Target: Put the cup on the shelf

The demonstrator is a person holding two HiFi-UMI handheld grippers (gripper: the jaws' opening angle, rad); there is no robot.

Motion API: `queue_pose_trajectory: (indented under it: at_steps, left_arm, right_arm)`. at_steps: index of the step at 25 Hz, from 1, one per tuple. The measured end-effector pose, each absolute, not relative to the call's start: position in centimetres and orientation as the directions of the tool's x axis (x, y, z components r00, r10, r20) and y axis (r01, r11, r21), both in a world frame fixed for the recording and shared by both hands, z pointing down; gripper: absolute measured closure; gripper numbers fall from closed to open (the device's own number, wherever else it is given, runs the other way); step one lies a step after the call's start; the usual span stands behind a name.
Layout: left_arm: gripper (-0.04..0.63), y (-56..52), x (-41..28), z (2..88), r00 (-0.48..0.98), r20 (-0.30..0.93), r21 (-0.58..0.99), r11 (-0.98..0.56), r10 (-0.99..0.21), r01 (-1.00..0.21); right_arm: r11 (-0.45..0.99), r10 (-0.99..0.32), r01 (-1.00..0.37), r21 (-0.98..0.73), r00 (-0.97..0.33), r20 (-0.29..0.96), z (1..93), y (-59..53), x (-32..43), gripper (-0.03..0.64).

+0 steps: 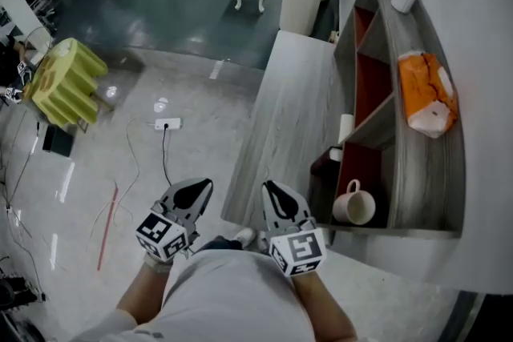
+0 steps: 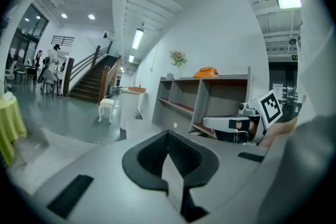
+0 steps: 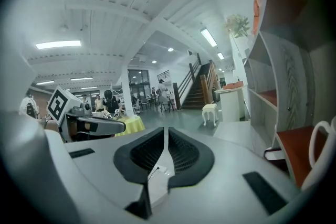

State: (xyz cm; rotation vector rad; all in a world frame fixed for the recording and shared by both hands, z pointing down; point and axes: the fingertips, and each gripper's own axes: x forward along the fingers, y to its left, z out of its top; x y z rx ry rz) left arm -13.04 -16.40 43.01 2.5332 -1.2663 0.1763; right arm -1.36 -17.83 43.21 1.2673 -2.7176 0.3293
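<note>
A wide hall with a glossy grey floor (image 1: 184, 36) is seen from above. At far left stands a table draped in a yellow cloth (image 1: 68, 80), and a white power strip (image 1: 167, 123) lies on the floor nearer the middle. At the bottom, close to the person's body, the left gripper (image 1: 192, 195) is clenched shut with nothing between its jaws. Just beside it the right gripper (image 1: 282, 203) is also closed and empty.

To its right a grey shelf (image 1: 417, 196) runs along the wall. The white cup (image 1: 353, 205) stands upright in the lowest red-floored compartment, so the task looks done. An orange bag (image 1: 425, 92) lies on top.

The cup appears to sit near the compartment's front edge, close to the right gripper. A careless swing of that hand could clip it and tip it out.
</note>
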Motion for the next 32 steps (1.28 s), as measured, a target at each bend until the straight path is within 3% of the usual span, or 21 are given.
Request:
queue_pose_trajectory:
  at_steps: [32]
  left_arm:
    - [0.580,-17.4,-11.9,44.0,0.589,0.265,0.203,-0.553,-0.763,-0.808]
  right_arm:
    - [0.592,-0.775,-0.798,-0.116,-0.603,0.191,43.0,-17.9,0.2,0.581]
